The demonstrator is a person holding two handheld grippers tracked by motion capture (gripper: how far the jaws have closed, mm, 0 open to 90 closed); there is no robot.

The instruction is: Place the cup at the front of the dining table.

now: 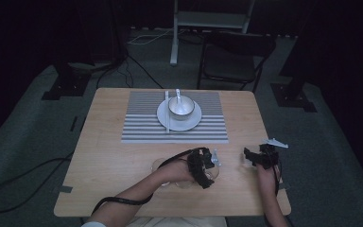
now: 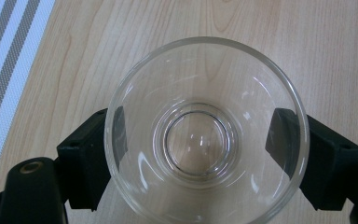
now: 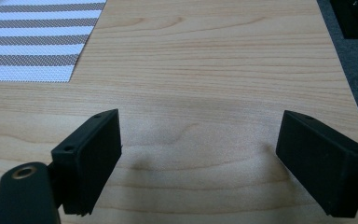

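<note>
A clear glass cup (image 2: pixel 205 135) stands upright on the wooden table (image 1: pixel 108 156), seen from straight above in the left gripper view. My left gripper (image 2: pixel 193 158) is shut on it, one black pad against each side of its wall. In the high view that gripper (image 1: pixel 203 166) is near the table's front edge, with the glass (image 1: pixel 211 174) just under it. My right gripper (image 1: pixel 247 156) hovers at the front right, and in the right gripper view its jaws (image 3: pixel 198 158) stand wide open over bare wood with nothing between them.
A grey-striped placemat (image 1: pixel 142 127) lies at the far middle of the table. On it sit a white plate (image 1: pixel 191 124), a metal bowl (image 1: pixel 181 108) holding a spoon, and chopsticks (image 1: pixel 167 113). A dark chair (image 1: pixel 234 61) stands beyond the table.
</note>
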